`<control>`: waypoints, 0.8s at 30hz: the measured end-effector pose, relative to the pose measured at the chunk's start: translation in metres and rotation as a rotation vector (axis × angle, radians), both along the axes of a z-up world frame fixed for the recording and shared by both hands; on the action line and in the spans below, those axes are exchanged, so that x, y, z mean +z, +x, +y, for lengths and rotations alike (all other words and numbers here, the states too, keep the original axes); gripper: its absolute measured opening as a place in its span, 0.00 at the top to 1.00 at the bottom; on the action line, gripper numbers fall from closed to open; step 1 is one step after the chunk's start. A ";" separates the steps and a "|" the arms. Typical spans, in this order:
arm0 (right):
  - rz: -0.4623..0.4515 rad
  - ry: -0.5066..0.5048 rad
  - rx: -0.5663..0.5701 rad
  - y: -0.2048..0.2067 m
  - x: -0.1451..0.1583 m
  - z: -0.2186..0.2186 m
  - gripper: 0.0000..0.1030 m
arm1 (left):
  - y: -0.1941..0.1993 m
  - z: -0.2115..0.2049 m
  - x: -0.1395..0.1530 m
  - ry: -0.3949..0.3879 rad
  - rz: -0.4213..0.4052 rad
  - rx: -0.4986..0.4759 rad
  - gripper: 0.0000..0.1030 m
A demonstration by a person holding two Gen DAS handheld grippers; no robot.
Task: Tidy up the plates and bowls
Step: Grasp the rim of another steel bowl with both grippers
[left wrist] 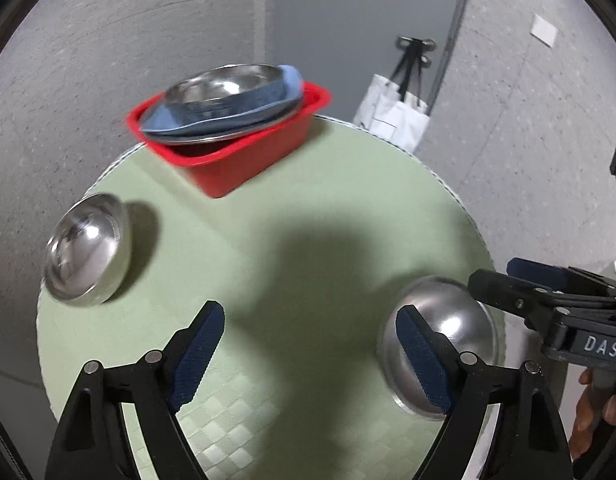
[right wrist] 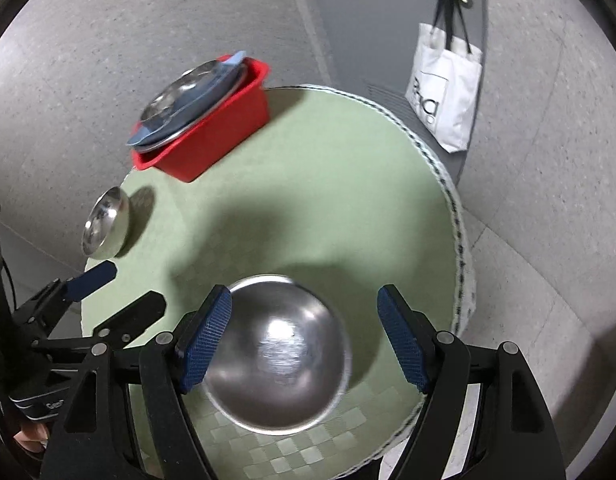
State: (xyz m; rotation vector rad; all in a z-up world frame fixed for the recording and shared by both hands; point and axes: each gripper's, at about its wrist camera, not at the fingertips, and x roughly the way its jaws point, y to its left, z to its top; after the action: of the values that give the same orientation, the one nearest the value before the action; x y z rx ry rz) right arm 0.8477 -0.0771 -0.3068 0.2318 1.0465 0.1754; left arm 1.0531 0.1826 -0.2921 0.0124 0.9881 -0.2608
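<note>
A red tub (left wrist: pixel 252 156) (right wrist: pixel 212 140) at the round table's far side holds a steel plate, a blue plate (left wrist: pixel 228 114) (right wrist: pixel 188 106) and a steel dish on top. A steel bowl (left wrist: pixel 86 250) (right wrist: pixel 104 224) stands upright at the left edge. Another steel bowl (left wrist: pixel 447 332) (right wrist: pixel 280 356) lies upside down near the front. My right gripper (right wrist: pixel 304 336) is open, hovering over the overturned bowl with a finger on each side; it also shows in the left wrist view (left wrist: pixel 503 280). My left gripper (left wrist: pixel 308 352) (right wrist: pixel 120 288) is open and empty, left of that bowl.
The round table has a green mat (left wrist: pixel 308 216) (right wrist: pixel 327 184) with a patterned rim. A white tote bag (left wrist: pixel 391 116) (right wrist: pixel 443 92) hangs on a wall hook behind the table. Grey floor surrounds the table.
</note>
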 end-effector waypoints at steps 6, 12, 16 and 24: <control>-0.032 -0.005 0.097 0.013 0.010 0.050 0.25 | 0.004 0.062 0.020 -0.011 -0.051 0.161 0.18; -0.049 0.039 0.226 0.046 0.017 0.125 0.25 | 0.013 0.150 0.026 0.015 -0.082 0.379 0.18; -0.033 0.081 0.291 0.070 0.010 0.180 0.25 | 0.023 0.197 0.016 0.042 -0.064 0.502 0.18; 0.064 0.051 0.333 0.116 -0.038 0.267 0.29 | 0.060 0.231 -0.029 -0.021 0.086 0.505 0.33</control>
State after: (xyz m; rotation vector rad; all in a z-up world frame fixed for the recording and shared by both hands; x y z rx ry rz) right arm 0.9637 0.1897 -0.3448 0.1083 1.1411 0.4980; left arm 1.1128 0.4140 -0.3211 -0.2665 1.0399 0.1935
